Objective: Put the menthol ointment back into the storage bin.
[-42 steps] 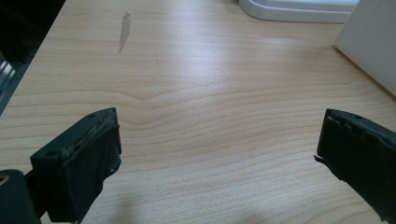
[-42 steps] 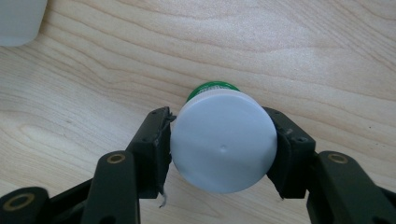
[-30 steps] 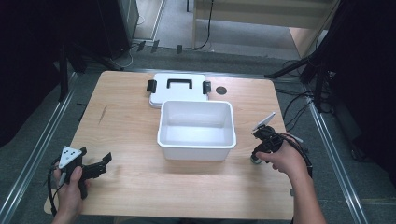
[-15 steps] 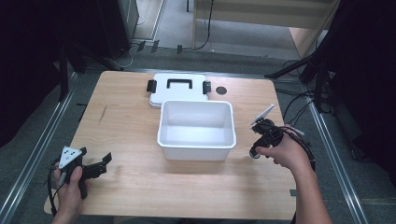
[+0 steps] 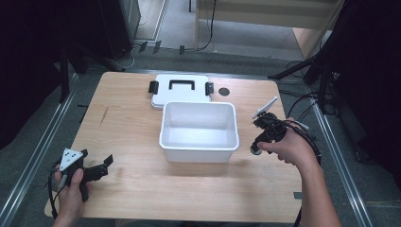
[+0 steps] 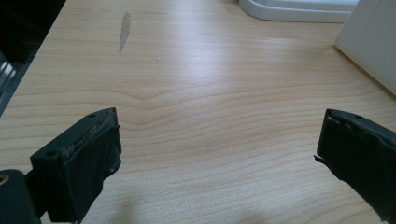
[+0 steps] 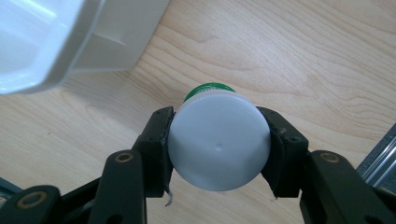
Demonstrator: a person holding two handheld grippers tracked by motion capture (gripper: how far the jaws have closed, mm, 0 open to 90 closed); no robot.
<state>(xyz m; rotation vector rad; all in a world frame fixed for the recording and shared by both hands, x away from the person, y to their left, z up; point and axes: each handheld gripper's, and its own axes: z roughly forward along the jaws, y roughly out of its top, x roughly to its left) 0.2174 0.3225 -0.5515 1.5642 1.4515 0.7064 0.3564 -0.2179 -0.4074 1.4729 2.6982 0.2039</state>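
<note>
Right gripper view: jaws clamped on the white cap of a small bottle, a strip of green label peeking out beneath, wood grain of the worktop below and a corner of the white bin at upper left. Judged lifted clear of the wood, though contact underneath cannot be told for sure. High view: right gripper just beside the bin's right wall, outside it, bottle hanging under the hand. Bin interior bare, nothing dropped in yet. White lid with black handle and clips lying flat behind the bin, touching or nearly touching its far rim; small dark disc near the lid's right end. Left gripper parked at the near left corner, well apart from everything; left gripper view: jaws spread wide over bare wood, holding nothing. Progress, as judged: pickup done; carry over the rim, release inside, and probably fitting the lid all left.
</note>
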